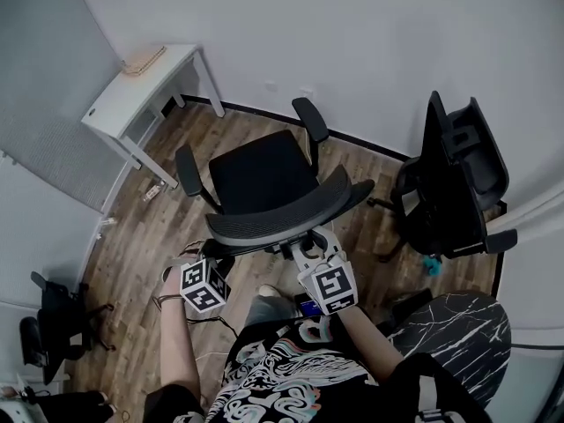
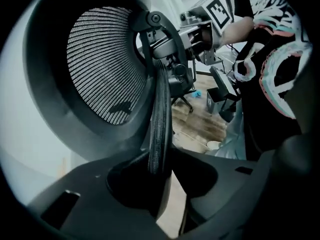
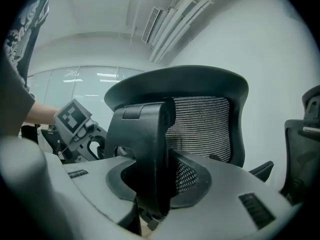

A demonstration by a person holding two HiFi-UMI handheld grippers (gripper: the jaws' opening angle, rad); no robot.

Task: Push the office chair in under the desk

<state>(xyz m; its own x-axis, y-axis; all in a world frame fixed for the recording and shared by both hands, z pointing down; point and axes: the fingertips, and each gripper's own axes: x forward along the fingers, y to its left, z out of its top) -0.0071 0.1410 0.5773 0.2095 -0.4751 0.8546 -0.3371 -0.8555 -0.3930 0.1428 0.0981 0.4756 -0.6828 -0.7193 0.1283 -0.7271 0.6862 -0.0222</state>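
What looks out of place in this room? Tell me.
The office chair stands out on the open floor, apart from the white desk, not tucked under it. A small item lies on the floor beside the desk's leg.

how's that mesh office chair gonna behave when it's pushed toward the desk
The office chair will probably glide easily on the smooth wood floor, though its base is hidden. Pushed off-centre it may swivel or veer. The mesh would likely give, but the hard back support clamped in the right gripper should pass the push stiffly.
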